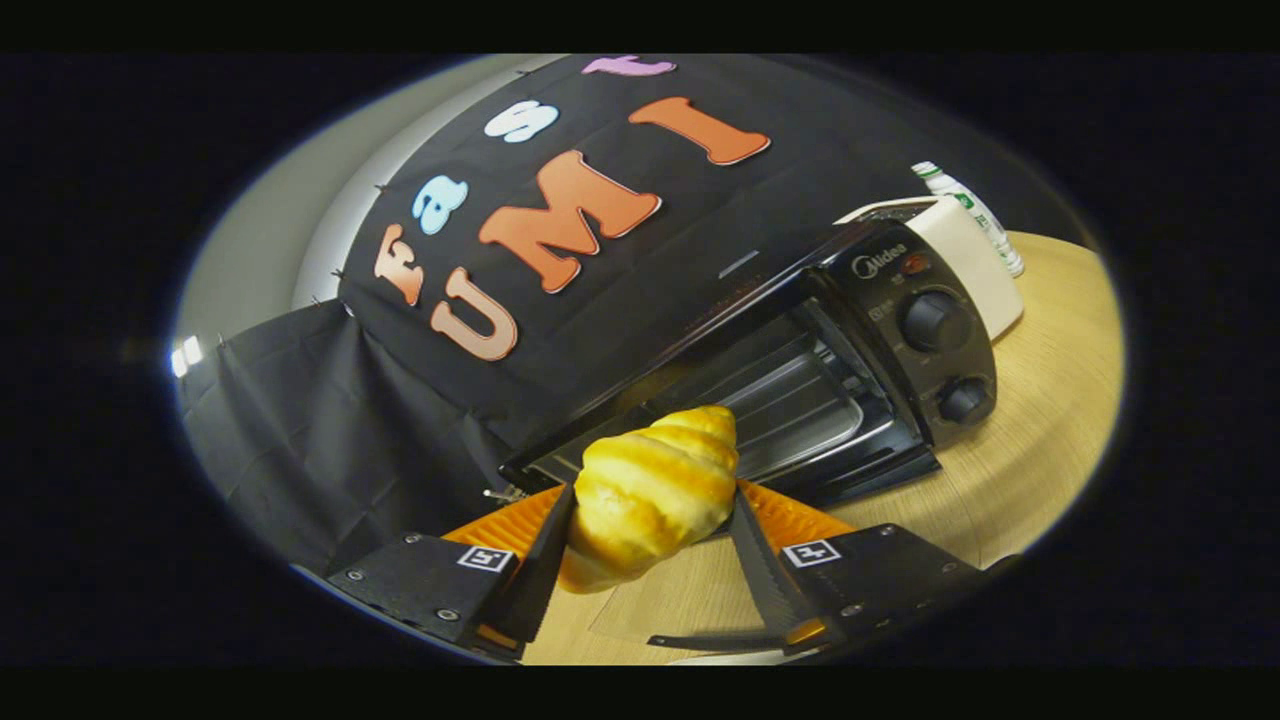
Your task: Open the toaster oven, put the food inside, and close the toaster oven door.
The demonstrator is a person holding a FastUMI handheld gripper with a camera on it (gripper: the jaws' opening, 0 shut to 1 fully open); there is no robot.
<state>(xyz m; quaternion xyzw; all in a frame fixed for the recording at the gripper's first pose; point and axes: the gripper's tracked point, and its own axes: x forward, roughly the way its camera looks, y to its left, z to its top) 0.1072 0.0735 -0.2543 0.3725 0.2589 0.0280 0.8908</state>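
A golden croissant [650,495] is held between my two fingers, and my gripper [652,505] is shut on it, lifted above the wooden table [1040,440]. Just beyond the croissant stands the black toaster oven [800,370]. Its door hangs open and the metal rack and tray inside [800,400] are bare. Two round knobs, the upper knob [935,320] and the lower knob [965,400], sit on its right-hand panel. The whole view is tilted.
An orange ribbed plate [790,515] lies on the table under my fingers, in front of the oven. A cream-white appliance [975,255] stands behind the oven's knob side, with a white bottle [970,210] beyond it. Black cloth hangs behind the oven.
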